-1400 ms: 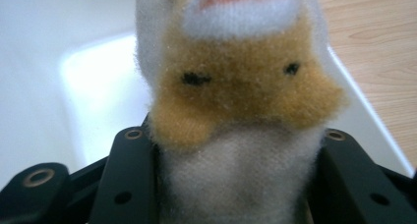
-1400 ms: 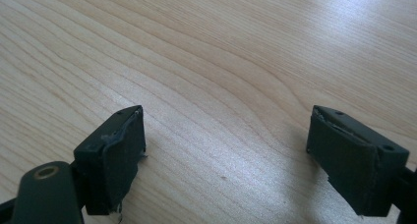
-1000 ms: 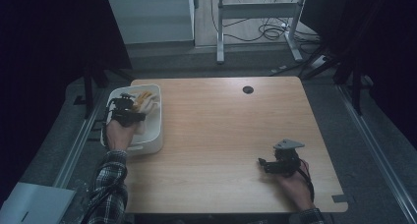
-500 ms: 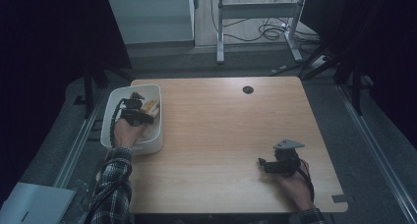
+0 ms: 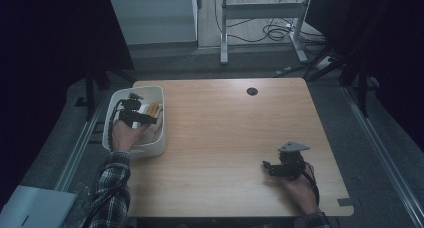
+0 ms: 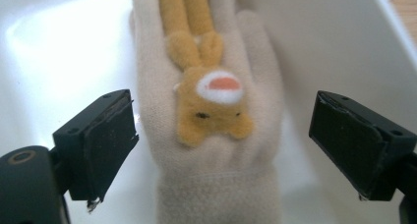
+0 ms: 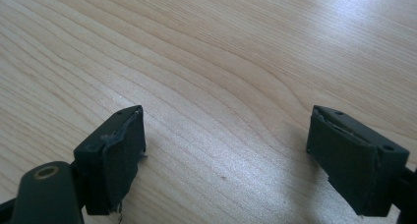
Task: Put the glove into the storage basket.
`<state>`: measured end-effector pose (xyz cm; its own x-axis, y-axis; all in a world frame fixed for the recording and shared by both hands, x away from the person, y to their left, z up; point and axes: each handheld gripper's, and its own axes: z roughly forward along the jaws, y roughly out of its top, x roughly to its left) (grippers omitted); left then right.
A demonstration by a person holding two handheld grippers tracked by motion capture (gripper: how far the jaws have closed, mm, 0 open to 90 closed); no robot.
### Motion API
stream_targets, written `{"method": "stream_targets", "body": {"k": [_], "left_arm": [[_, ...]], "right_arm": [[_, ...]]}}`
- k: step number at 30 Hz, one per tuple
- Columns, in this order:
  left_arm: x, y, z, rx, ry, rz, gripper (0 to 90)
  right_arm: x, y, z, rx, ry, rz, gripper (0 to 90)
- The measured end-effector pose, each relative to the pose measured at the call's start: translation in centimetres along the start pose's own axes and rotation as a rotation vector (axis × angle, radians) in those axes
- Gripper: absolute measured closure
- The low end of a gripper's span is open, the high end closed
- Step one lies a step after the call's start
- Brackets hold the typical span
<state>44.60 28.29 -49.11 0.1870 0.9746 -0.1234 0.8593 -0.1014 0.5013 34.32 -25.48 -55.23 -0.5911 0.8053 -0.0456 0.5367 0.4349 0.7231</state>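
Note:
A cream knitted glove (image 6: 211, 116) with an orange animal patch lies on the floor of the white plastic bin (image 5: 150, 143) at the table's left edge. My left gripper (image 5: 148, 120) hangs over the bin, and its jaws have just been opening. In the left gripper view the left gripper (image 6: 223, 150) stands wide, with the glove lying between the pads (image 6: 105, 145) but untouched by them. Near the front right of the table, my right gripper (image 5: 265, 167) rests low over bare wood. The right gripper (image 7: 226, 160) is open with nothing between its jaws.
The wooden table (image 5: 235, 138) has a round black cable hole (image 5: 252, 91) near its far edge. Behind the table stand a metal desk frame (image 5: 260, 18) and loose cables on the floor. Dark curtains close in both sides.
The left gripper has shifted a little to the right inside the bin and its jaws have spread apart. The right hand has kept still.

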Motion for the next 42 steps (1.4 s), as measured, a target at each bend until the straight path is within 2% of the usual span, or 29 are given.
{"method": "stream_targets", "body": {"k": [9,18,31,34,42], "left_arm": [[-0.5,-0.9,-2.2,-0.125,-0.059,0.017,7.7],[-2.0,-2.3,-4.5,-0.234,-0.108,0.094,4.2],[-6.2,-4.3,-6.3,-0.311,-0.193,0.228,2.0],[-7.2,-4.8,-6.3,-0.324,-0.219,0.249,1.8],[-10.4,-6.6,-6.0,-0.348,-0.264,0.342,1.5]], "right_arm": [[0.0,0.0,0.0,0.000,0.000,0.000,15.2],[0.0,0.0,0.0,0.001,0.000,0.000,15.2],[0.0,0.0,0.0,0.002,0.000,0.000,15.2],[0.0,0.0,0.0,0.002,0.000,-0.002,15.2],[0.0,0.0,0.0,0.000,0.000,-0.003,15.2]]}}
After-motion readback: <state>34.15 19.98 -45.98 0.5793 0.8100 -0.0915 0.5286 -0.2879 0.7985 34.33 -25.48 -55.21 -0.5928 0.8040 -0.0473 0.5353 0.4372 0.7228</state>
